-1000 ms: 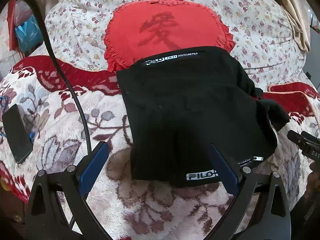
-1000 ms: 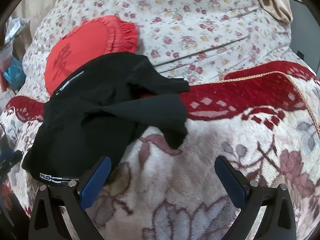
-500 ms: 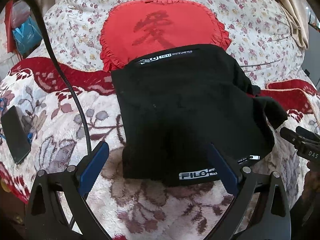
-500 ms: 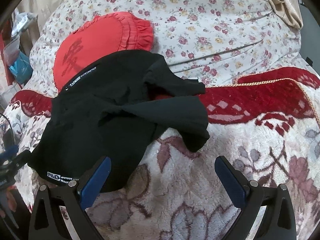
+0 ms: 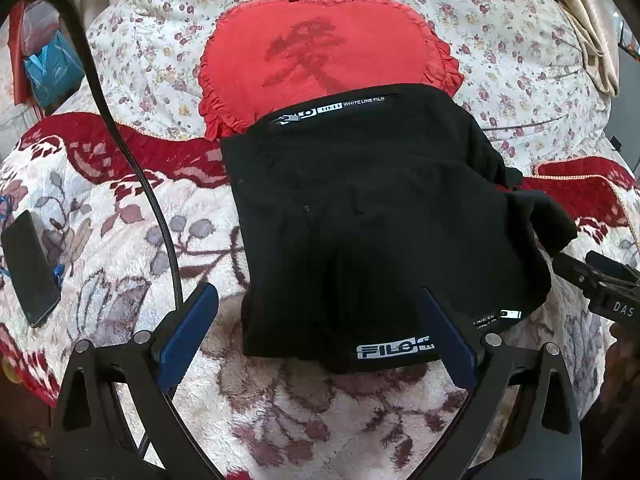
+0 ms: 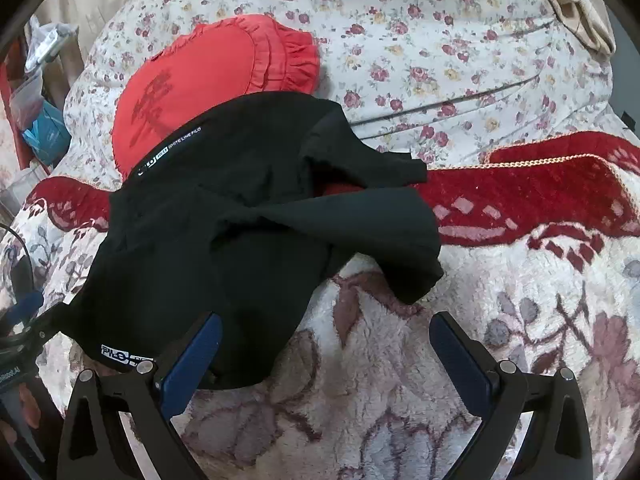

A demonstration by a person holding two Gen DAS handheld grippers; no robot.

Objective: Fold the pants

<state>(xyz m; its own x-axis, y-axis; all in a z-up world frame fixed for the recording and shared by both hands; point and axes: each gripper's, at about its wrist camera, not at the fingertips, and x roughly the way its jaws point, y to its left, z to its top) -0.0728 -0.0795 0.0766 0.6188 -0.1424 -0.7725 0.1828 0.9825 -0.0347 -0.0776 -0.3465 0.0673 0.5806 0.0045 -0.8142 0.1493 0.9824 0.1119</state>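
Note:
Black pants (image 5: 368,216) with white FILO lettering lie folded into a rough rectangle on a floral blanket, their far edge overlapping a red cushion. A loose flap (image 6: 384,232) sticks out on the right side of the bundle. My left gripper (image 5: 320,304) hovers open over the near edge of the pants, holding nothing. My right gripper (image 6: 326,332) is also open, above the blanket just right of the pants' near corner. The right gripper's tip (image 5: 600,284) shows at the right edge of the left wrist view.
A red ruffled cushion (image 5: 328,52) lies behind the pants on a flowered quilt (image 6: 440,40). A black phone (image 5: 30,268) rests on the blanket at far left, and a black cable (image 5: 132,168) arcs across the left side. Beige cloth (image 6: 580,8) sits at the far right.
Both wrist views have shifted a little, so the pants sit slightly higher and further right in them. The pants keep the same shape; both grippers stay open.

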